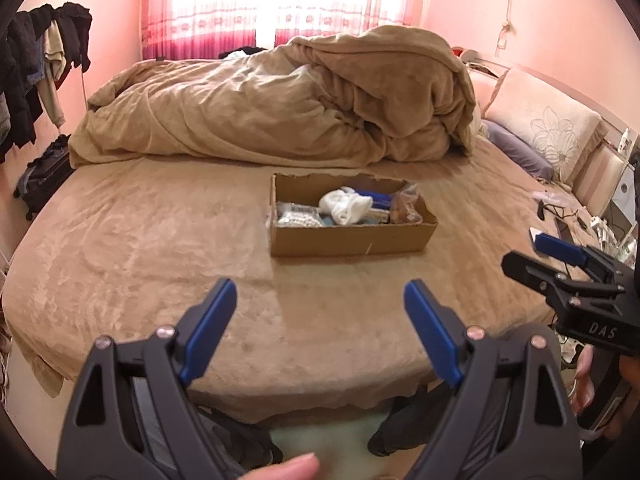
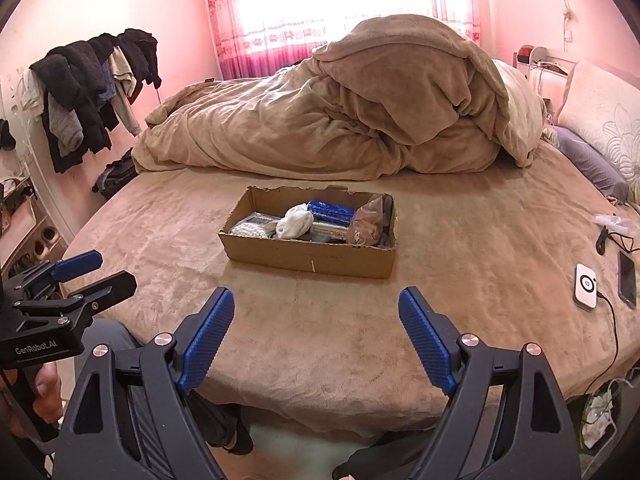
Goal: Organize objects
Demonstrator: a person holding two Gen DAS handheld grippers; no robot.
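Both of my grippers hang over the near edge of the bed with nothing between their blue pads. My left gripper (image 1: 320,300) has its jaws spread wide and holds nothing; my right gripper (image 2: 316,308) is just as wide and just as empty. From the left wrist view I see the right gripper off to its right side, level with it and well apart.

Directly under and ahead of both tools lies the tan bed cover (image 2: 320,320), bare in the stretch nearest the pads. Farther ahead, roughly centred between the left fingers and slightly left of centre for the right ones, sits the cardboard box (image 1: 352,240), flat on the cover and well beyond reach of either set of pads. Inside it I make out a white sock bundle (image 2: 294,222) near the middle, a blue packet (image 2: 332,210) just behind it, a clear bag of brownish items (image 2: 366,226) at the right end and a pack of small white pieces (image 2: 250,230) at the left end.

To the right of my right gripper, near the bed's side, rest a small white device (image 2: 586,286) with a cable and a dark phone (image 2: 627,280) beside it.

Beyond the box a heaped tan duvet (image 1: 300,104) fills the far side, with curtains (image 2: 340,12) behind.
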